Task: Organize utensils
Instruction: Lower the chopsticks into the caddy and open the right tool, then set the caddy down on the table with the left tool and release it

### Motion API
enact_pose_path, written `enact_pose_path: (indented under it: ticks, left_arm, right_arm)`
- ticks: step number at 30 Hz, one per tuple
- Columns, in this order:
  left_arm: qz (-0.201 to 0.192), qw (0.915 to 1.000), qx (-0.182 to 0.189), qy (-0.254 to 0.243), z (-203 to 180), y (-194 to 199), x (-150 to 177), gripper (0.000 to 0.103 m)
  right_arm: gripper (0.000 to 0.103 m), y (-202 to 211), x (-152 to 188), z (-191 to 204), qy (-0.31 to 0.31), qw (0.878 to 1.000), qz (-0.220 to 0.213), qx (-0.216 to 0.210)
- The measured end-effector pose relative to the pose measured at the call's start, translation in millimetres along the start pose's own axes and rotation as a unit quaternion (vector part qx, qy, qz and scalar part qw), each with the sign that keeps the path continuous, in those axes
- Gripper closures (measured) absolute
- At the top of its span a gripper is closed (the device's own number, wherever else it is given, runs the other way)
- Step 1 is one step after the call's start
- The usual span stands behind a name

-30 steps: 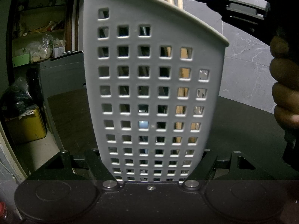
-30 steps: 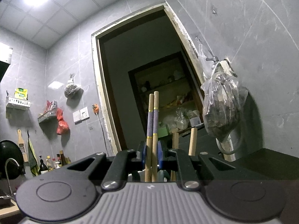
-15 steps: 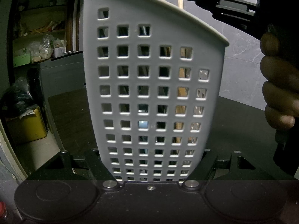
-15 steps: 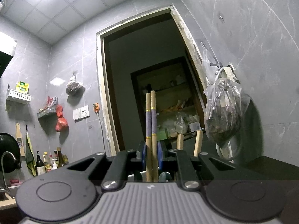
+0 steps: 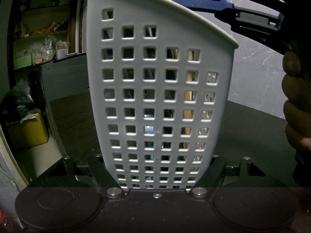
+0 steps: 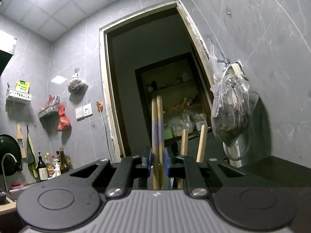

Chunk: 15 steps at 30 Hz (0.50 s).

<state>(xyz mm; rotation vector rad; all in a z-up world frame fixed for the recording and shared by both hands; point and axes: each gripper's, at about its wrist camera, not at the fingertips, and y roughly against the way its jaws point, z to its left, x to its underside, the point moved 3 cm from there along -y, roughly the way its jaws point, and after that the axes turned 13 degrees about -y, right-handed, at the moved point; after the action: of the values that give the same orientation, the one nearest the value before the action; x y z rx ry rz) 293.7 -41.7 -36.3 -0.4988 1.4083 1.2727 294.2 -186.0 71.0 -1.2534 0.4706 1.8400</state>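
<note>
My left gripper (image 5: 157,174) is shut on a white perforated utensil holder (image 5: 155,89) and holds it upright on the dark counter (image 5: 252,128). Utensil handles show through its holes. My right gripper (image 6: 157,163) is shut on a pair of wooden chopsticks (image 6: 157,128) with purple bands, held upright. In the left wrist view the right gripper (image 5: 223,2) hovers just above the holder's rim. Two more wooden handles (image 6: 201,141) stand up just beyond the right gripper.
A grey tiled wall with a hanging plastic bag (image 6: 231,112) is at the right. A doorway (image 6: 155,77) opens onto pantry shelves. Bottles (image 6: 52,165) and a sink tap stand far left. A yellow bin (image 5: 29,132) sits on the floor.
The right gripper with the chopsticks has come lower over the holder and the view has tilted; the left gripper and holder have stayed still.
</note>
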Motion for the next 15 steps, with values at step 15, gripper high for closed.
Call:
enact_pose_path:
  ticks: [15]
  left_arm:
    - [-0.001,1.0000,-0.001,0.001,-0.1,-0.1,-0.2,0.027]
  right_arm:
    - [0.062,8.9,-0.8,0.7,0.013,1.000,0.010,0.000]
